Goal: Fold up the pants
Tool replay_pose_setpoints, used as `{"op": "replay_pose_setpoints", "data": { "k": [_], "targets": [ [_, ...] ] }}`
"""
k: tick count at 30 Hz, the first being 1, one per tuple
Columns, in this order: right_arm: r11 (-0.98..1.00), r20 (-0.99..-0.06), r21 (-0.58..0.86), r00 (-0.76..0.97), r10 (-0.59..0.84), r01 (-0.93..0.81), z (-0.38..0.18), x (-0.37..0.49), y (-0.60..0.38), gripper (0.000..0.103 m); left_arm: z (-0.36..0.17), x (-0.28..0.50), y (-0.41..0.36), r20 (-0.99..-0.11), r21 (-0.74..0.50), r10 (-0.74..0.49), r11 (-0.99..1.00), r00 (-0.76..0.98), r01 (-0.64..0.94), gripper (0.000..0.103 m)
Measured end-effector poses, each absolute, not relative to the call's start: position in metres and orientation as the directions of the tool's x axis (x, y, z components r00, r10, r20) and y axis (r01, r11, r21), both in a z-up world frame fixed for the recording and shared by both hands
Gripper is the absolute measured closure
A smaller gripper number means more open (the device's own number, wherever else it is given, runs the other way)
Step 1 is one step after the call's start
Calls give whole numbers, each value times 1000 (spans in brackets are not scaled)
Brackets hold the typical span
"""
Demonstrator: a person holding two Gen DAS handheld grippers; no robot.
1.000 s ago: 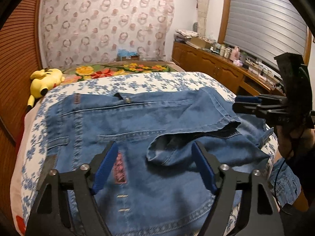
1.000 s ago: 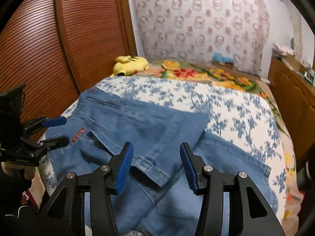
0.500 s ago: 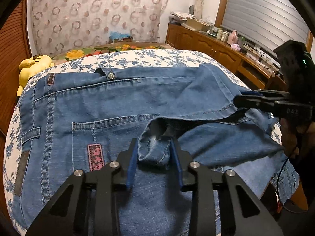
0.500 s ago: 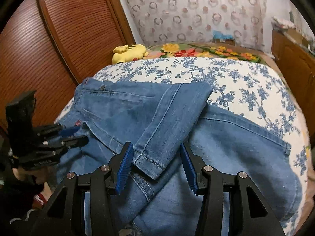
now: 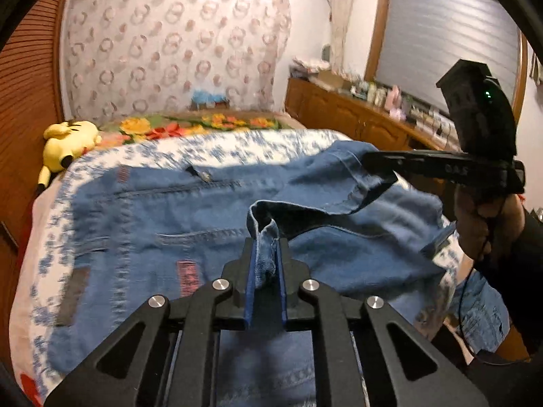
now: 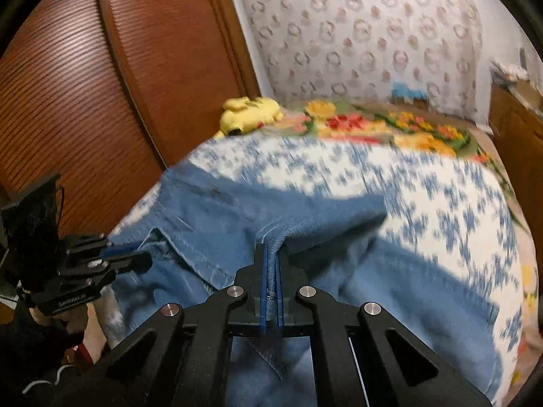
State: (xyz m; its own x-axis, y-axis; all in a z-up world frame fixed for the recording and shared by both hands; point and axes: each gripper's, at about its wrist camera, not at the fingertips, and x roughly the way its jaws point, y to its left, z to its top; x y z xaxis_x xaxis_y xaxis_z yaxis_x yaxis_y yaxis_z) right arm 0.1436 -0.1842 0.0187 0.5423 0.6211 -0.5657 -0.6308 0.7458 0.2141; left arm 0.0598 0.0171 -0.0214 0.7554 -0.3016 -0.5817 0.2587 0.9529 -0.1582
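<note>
Roughly midway: left gripper (image 5: 265, 261) and right gripper (image 6: 270, 271) have just clamped onto the jeans' (image 5: 142, 217) folded-over leg hem, final fold pending.

Bed covered by white bedspread with blue flower print (image 5: 237, 142), motion-blurred in both views. Behind it a second floral blanket (image 5: 200, 125), yellow, red and green. Yellow plush toy (image 5: 69, 142) lies at bed's far left corner, next to brown slatted wooden door (image 6: 68, 78). Curtain with ring pattern (image 5: 176, 51) hangs along far wall. Small blue item (image 5: 208, 96) sits at curtain's base, too blurred to identify. Wooden cabinet (image 5: 346, 118) along right side, top cluttered with bottles and boxes. Grey roller shutter (image 5: 448, 40) above it.
</note>
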Motion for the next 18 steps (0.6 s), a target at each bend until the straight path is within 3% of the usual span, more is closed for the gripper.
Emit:
{"op": "replay_pose_setpoints", "data": {
  "k": [8, 18],
  "targets": [
    [654, -481, 166, 518, 707, -738, 66, 131, -137, 100, 9, 20, 57, -516, -149, -244, 969, 821, 194, 91],
    [587, -467, 162, 462, 754, -793, 72, 158, -86, 100, 25, 0, 112, -475, -138, -138, 987, 869, 81, 91]
  ]
}}
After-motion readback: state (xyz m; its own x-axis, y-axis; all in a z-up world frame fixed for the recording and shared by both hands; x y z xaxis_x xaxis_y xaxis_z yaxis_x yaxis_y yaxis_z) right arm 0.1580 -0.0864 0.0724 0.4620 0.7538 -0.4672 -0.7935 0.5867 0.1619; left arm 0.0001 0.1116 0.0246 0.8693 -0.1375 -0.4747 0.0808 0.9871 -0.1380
